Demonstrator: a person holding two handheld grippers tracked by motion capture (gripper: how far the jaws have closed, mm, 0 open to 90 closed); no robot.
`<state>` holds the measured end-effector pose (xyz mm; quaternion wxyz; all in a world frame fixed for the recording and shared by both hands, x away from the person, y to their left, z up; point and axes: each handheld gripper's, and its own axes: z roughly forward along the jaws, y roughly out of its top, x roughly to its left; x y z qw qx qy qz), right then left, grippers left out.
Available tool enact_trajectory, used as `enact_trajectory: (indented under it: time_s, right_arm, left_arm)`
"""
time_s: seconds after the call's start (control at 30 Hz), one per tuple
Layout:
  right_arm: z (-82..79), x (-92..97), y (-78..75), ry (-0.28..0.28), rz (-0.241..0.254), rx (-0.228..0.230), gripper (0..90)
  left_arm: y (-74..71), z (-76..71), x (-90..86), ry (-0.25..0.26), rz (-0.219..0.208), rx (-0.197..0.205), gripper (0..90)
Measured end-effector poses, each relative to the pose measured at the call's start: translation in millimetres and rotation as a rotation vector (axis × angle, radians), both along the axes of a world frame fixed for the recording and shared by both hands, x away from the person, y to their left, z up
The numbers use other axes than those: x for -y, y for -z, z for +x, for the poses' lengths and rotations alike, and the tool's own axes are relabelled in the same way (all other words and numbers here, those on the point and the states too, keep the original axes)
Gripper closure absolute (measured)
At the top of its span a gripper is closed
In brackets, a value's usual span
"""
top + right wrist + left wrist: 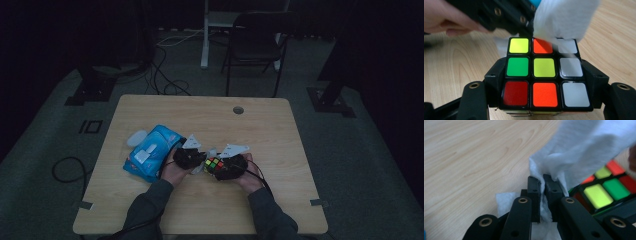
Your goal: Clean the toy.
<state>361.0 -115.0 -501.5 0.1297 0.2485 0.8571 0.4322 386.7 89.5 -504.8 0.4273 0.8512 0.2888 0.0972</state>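
Wipe [584, 142] cloth sits pinched between the pressed-together jaws of the left hand-held gripper [543, 180], its white fold draped over the far top row of the puzzle cube [544, 72]. The right hand-held gripper [545, 82] clamps that cube by two opposite sides, coloured face up. Both meet near the middle of the surface [260, 130], a little toward its near edge. A blue wipes pack [150, 157] lies just left of the left hand [172, 172], toward the surface's left edge.
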Motion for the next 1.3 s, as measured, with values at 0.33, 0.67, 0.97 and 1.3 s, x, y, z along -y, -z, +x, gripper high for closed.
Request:
enact_trajectory:
  time_s: [0.33,0.67,0.97,1.3]
  right_arm:
    - [1.5,5.8,-3.8,0.019,0.032,0.004,33.8]
    - [6.0,13.9,-6.0,0.064,0.047,0.004,33.8]
    - [4.6,10.8,-4.4,0.047,0.019,0.007,33.8]
    - [-1.4,1.1,-4.7,-0.002,0.005,0.013,33.8]
  left_arm:
    - [7.7,-3.7,-2.0,0.010,0.018,-0.024,85.9]
    - [3.5,-11.1,-3.9,0.031,0.027,-0.016,85.9]
    - [-2.2,-8.8,-4.1,0.033,0.000,-0.013,86.0]
    - [-14.7,0.1,0.0,0.007,-0.038,0.019,85.9]
